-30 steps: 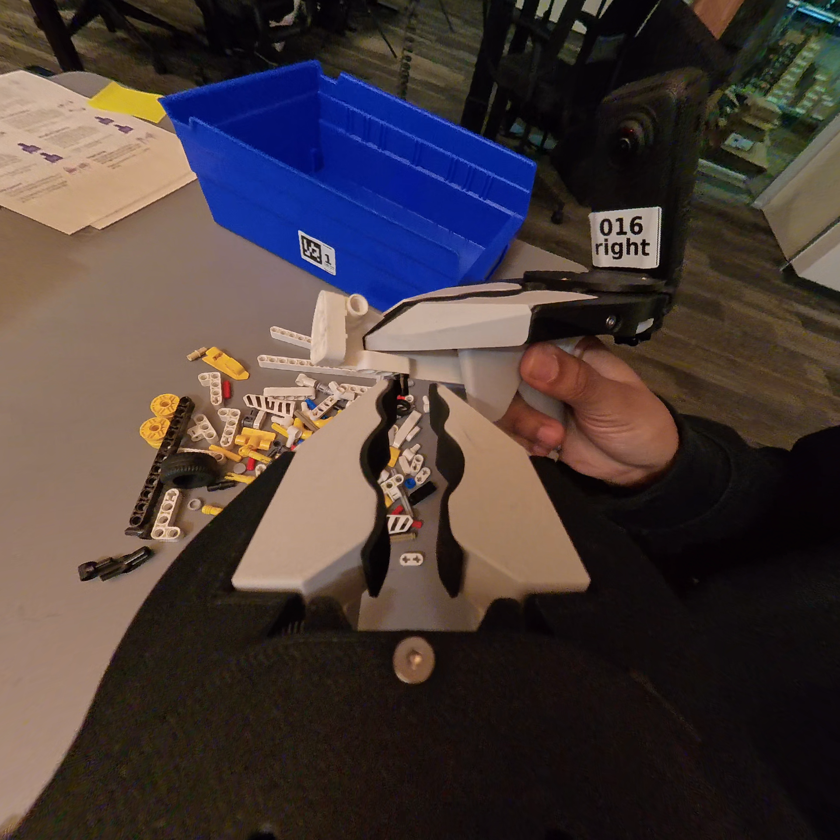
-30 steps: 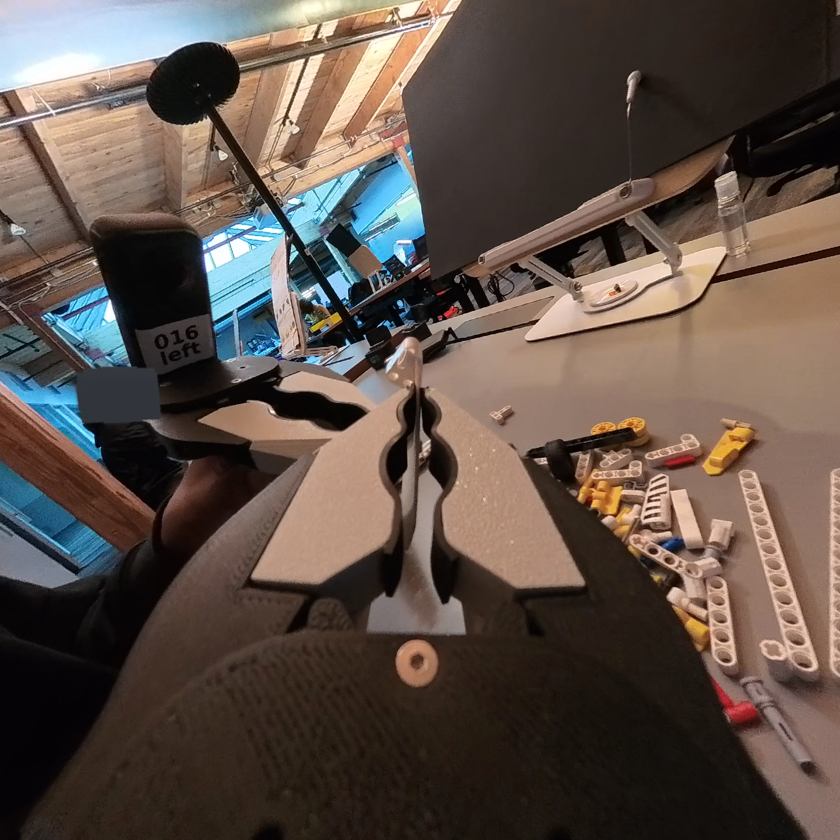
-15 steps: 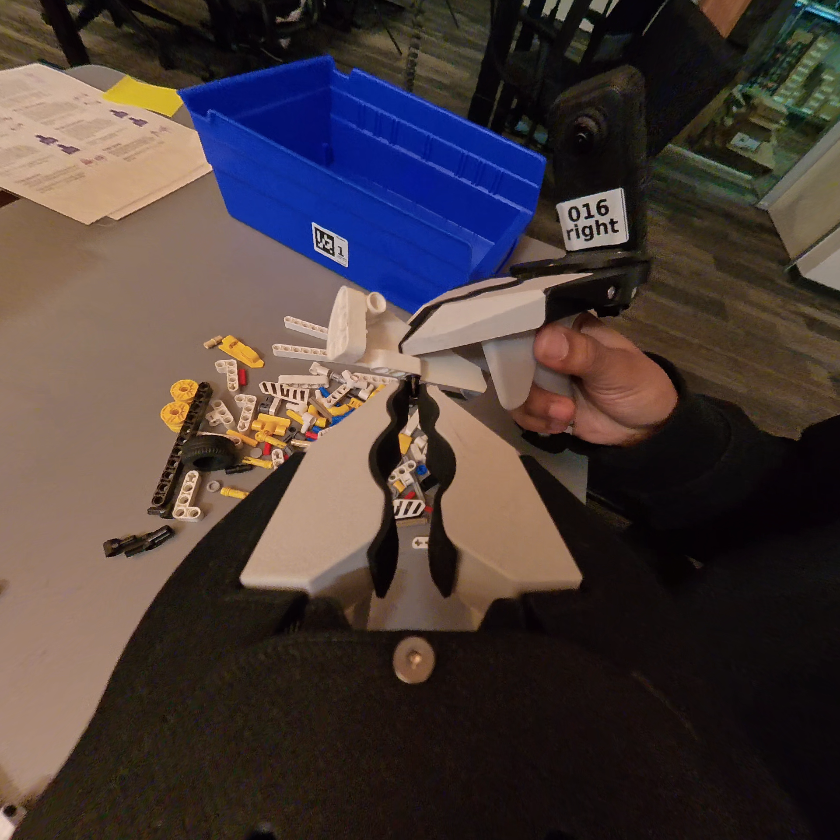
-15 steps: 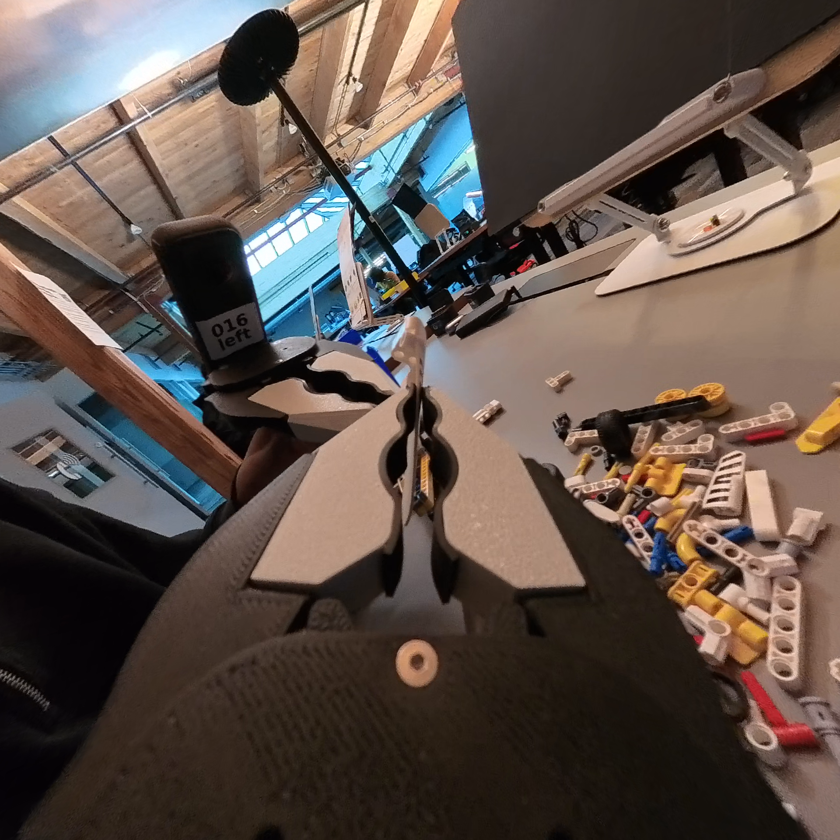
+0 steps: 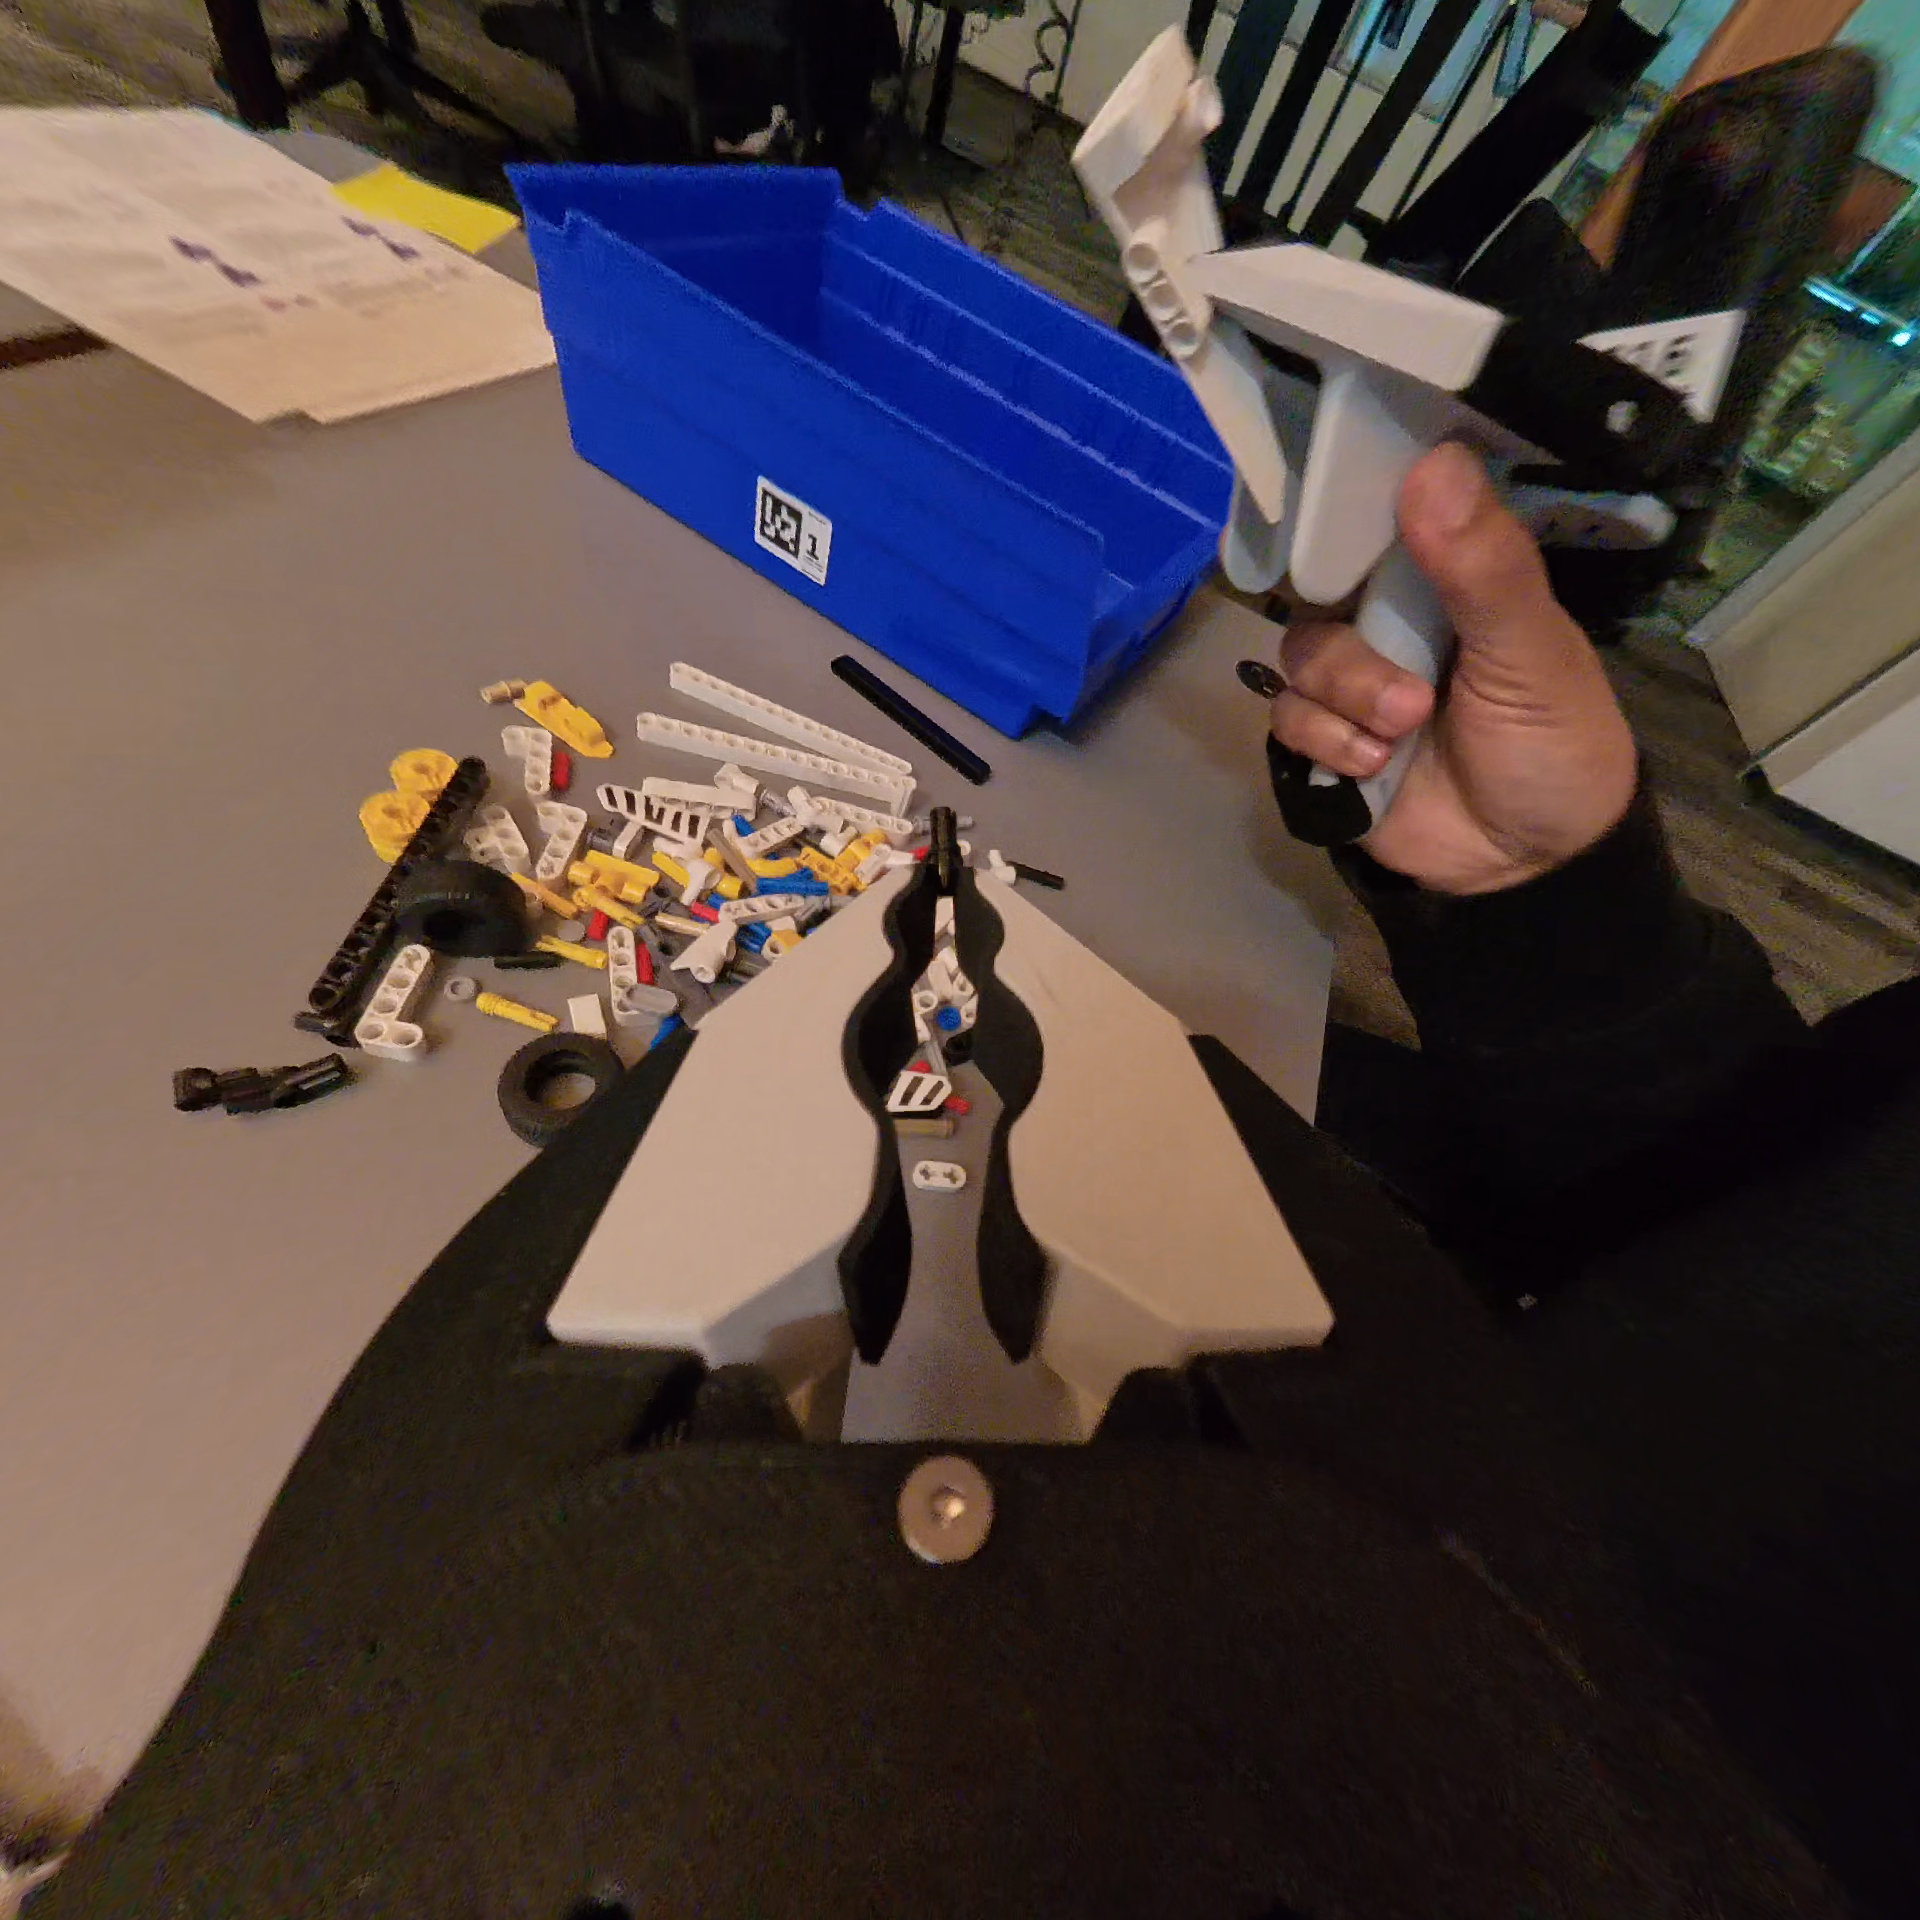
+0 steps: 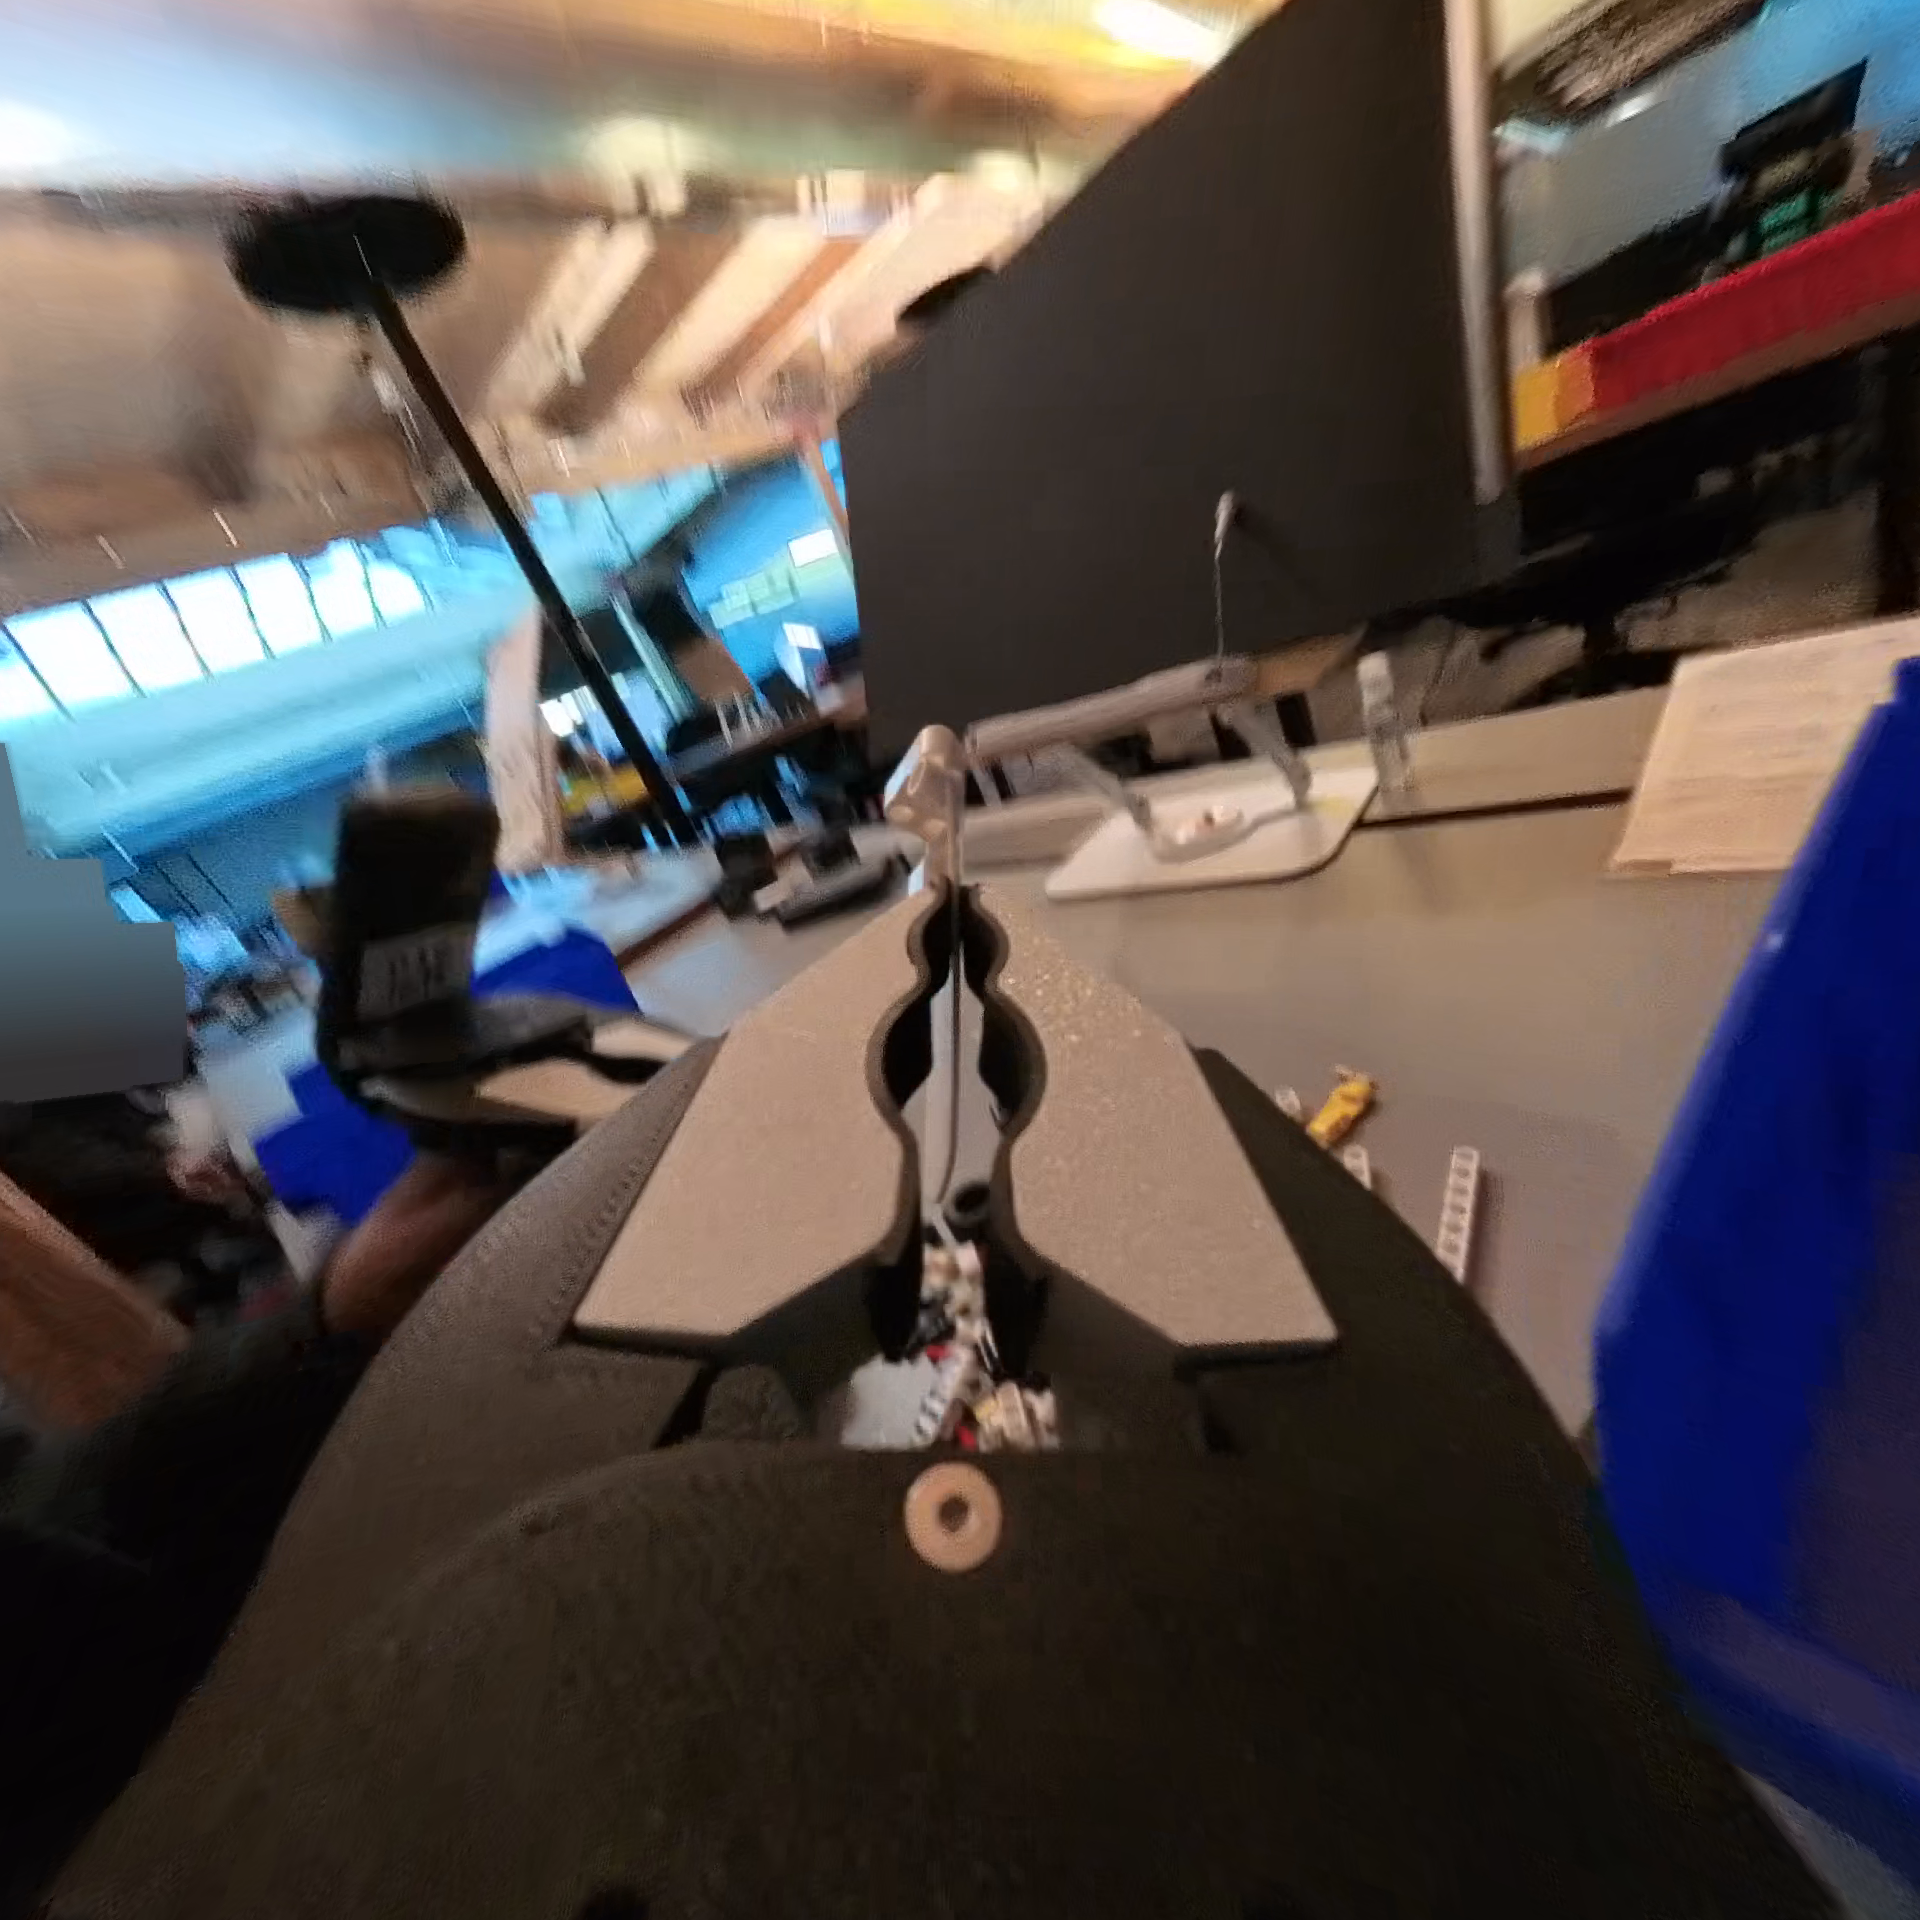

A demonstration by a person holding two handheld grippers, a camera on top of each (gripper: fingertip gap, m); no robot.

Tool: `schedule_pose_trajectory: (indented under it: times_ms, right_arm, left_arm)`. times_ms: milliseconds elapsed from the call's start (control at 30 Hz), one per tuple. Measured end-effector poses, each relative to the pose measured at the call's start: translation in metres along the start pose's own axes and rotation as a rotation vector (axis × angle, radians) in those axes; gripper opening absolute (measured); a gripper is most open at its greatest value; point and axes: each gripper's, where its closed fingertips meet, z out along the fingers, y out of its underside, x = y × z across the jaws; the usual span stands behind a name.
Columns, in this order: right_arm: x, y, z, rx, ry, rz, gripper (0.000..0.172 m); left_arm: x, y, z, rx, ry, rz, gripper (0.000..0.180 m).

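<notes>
grey tabletop (image 5: 208, 623), loose plastic building pieces (image 5: 665, 883) heaped beside blue plastic bin (image 5: 883, 416). left gripper (image 5: 940, 868) clamped on small black pin (image 5: 941, 836) above heap. right gripper (image 6: 951, 914) clamped on flat white panel piece (image 5: 1153, 187), raised over bin. keep both grips firm, align slowly.

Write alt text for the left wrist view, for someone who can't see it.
The left gripper pinches a small black peg at its tips above a heap of small white, yellow, blue and black building pieces on a grey table. A blue bin stands behind; at right a hand raises the right gripper, shut on a white piece.
</notes>
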Motion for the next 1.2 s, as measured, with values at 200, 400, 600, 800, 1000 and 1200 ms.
schedule_pose_trajectory:
  times_ms: [200,400,600,800,1000,1200]
  right_arm:
    - [0.036,0.093,0.024,-0.439,0.156,-0.085,0.0]
    - [0.069,0.122,0.017,-0.583,0.306,-0.14,0.0]
    - [0.082,0.127,0.013,-0.596,0.352,-0.15,0.0]
    - [0.112,0.112,-0.001,-0.582,0.554,-0.328,0.0]
    - [0.131,0.11,-0.01,-0.623,0.71,-0.454,0.0]
    - [0.133,0.109,-0.012,-0.65,0.753,-0.497,0.007]
  left_arm:
    - [-0.03,0.028,0.025,-0.284,-0.151,0.097,0.001]
    - [-0.041,0.041,0.044,-0.405,-0.16,0.082,0.007]
    - [-0.048,0.038,0.042,-0.409,-0.18,0.096,0.03]
    - [-0.055,0.015,0.008,-0.272,-0.2,0.105,0.03]
    - [-0.059,0.009,-0.023,-0.199,-0.189,0.058,0.029]
    - [-0.065,0.013,-0.05,-0.173,-0.232,0.065,0.028]
